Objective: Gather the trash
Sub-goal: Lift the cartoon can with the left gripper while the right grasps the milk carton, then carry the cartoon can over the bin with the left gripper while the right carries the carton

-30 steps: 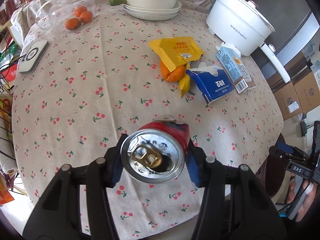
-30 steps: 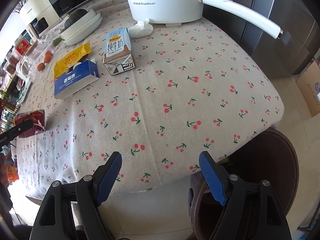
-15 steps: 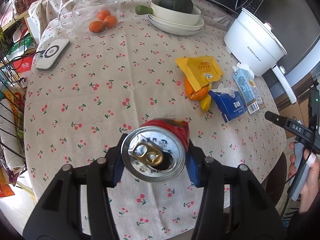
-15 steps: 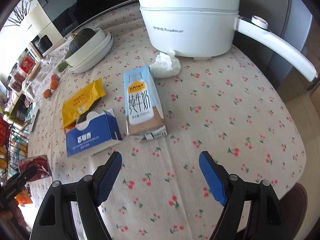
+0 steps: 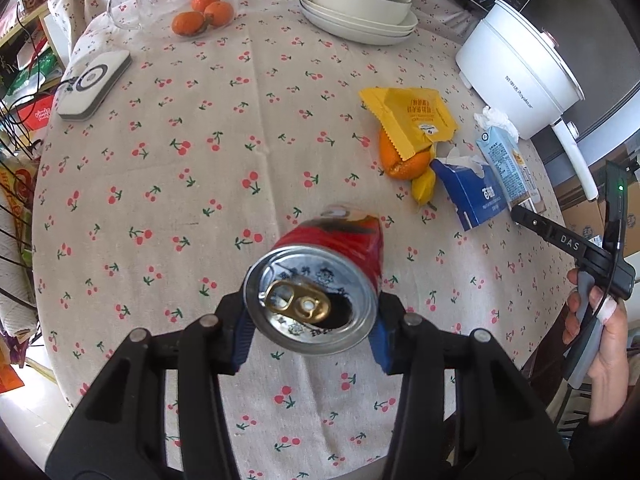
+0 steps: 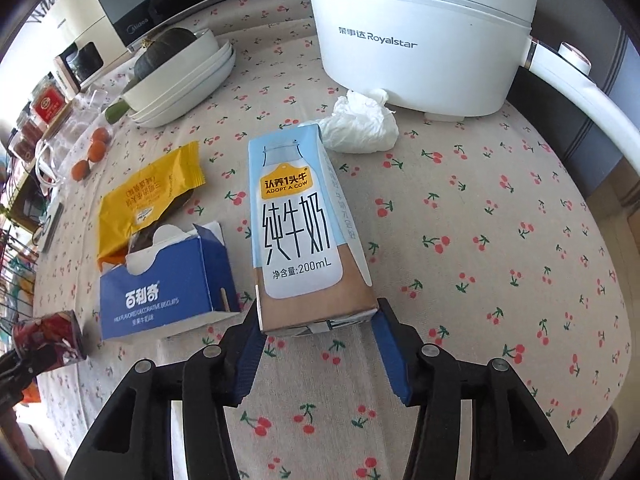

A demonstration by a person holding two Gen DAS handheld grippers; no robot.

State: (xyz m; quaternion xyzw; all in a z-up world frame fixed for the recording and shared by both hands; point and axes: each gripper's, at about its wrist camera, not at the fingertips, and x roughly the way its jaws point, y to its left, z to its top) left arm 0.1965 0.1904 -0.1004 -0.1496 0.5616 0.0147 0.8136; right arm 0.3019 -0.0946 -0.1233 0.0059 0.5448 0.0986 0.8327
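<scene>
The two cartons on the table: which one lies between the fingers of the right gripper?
The light blue milk carton, lying flat, its base between the closing right gripper fingers. The dark blue biscuit box lies beside it, outside them.

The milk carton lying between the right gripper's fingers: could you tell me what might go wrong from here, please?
1. The right gripper is closing on only the bottom end of the milk carton, so it could pivot or slip when lifted.
2. The blue biscuit box sits just beside the left finger and may get nudged.
3. The left gripper, jaws closing, holds an opened, dented can tilted; any leftover liquid could drip on the tablecloth.
</scene>
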